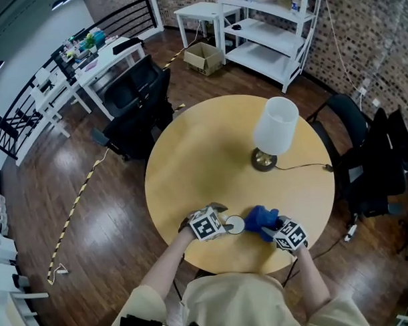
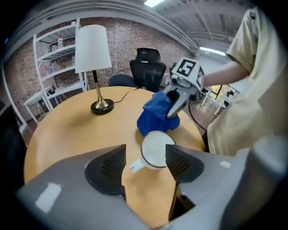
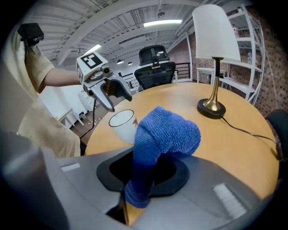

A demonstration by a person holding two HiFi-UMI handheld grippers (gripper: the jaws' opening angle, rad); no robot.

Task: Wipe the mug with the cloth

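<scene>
A white mug point(image 1: 235, 225) stands on the round wooden table point(image 1: 191, 173) near its front edge. My left gripper point(image 2: 146, 159) is open around the mug point(image 2: 155, 149). The right pad sits at the mug's wall, a gap shows on the left, and the handle points toward the left pad. My right gripper point(image 3: 144, 173) is shut on a blue cloth point(image 3: 164, 134), which bulges up out of the jaws. The cloth point(image 2: 155, 114) rests against the far side of the mug. In the right gripper view the mug point(image 3: 122, 123) stands just past the cloth, under the left gripper point(image 3: 105, 96).
A table lamp point(image 1: 273, 133) with a white shade stands at the table's right, its cord point(image 1: 304, 166) running off the right edge. Black office chairs point(image 1: 138, 104) stand left and right of the table. White shelves point(image 1: 266, 30) and a cardboard box point(image 1: 203, 57) are at the back.
</scene>
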